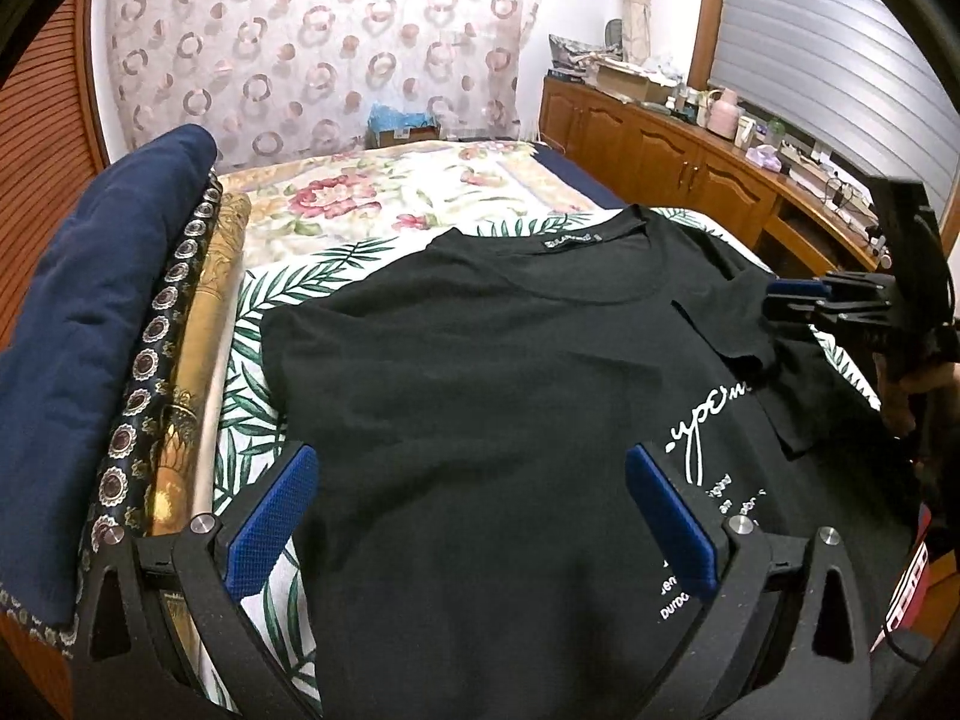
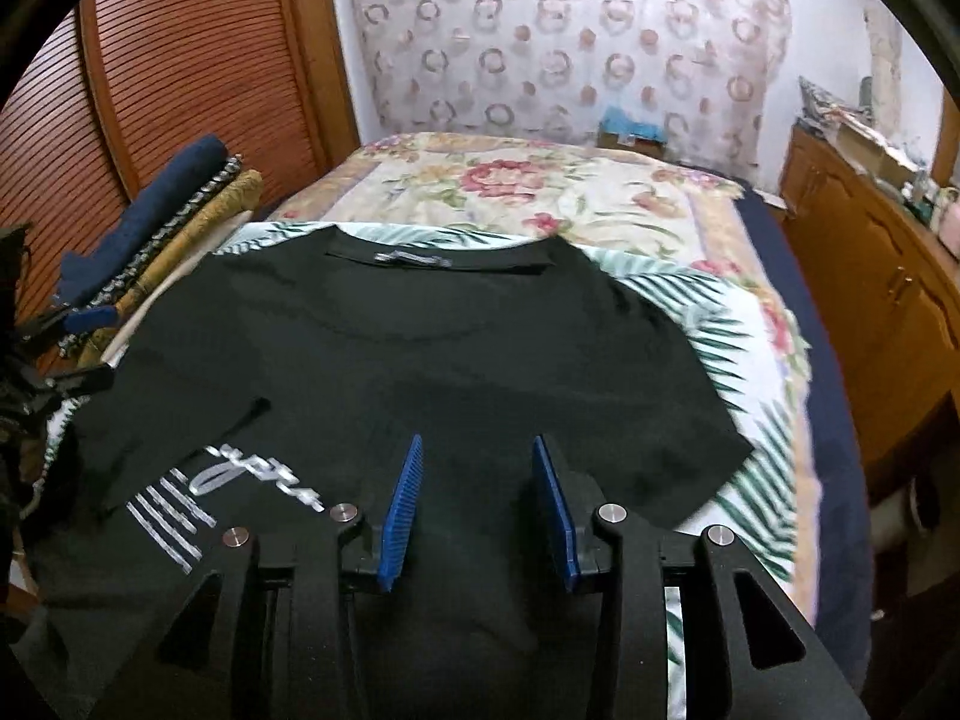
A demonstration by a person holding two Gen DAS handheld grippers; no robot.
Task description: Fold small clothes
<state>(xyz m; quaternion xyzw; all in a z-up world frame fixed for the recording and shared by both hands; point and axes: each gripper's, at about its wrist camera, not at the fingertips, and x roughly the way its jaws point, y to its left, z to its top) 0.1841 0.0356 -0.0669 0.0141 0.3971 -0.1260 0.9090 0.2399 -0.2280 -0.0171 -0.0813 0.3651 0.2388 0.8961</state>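
Floral bedspread (image 2: 540, 180) covers a bed, with a leaf-print sheet (image 1: 258, 324) laid over its near part, louvred wooden doors (image 2: 198, 54) on the left and a wooden cabinet (image 1: 648, 150) on the right. On the sheet lies a black T-shirt (image 1: 480, 360), one sleeve folded inward; its white script (image 1: 708, 426) is partly hidden. Left gripper (image 1: 474, 516) gapes wide above it; right gripper (image 2: 477, 510) is parted, empty.

I count one black T-shirt (image 1: 480, 360) on one leaf-print cloth (image 1: 258, 324), one flowered bedspread (image 1: 384, 198), three rolled fabrics (image 1: 198, 324) beside it, and two grippers: left gripper (image 1: 474, 516), right gripper (image 2: 477, 510).
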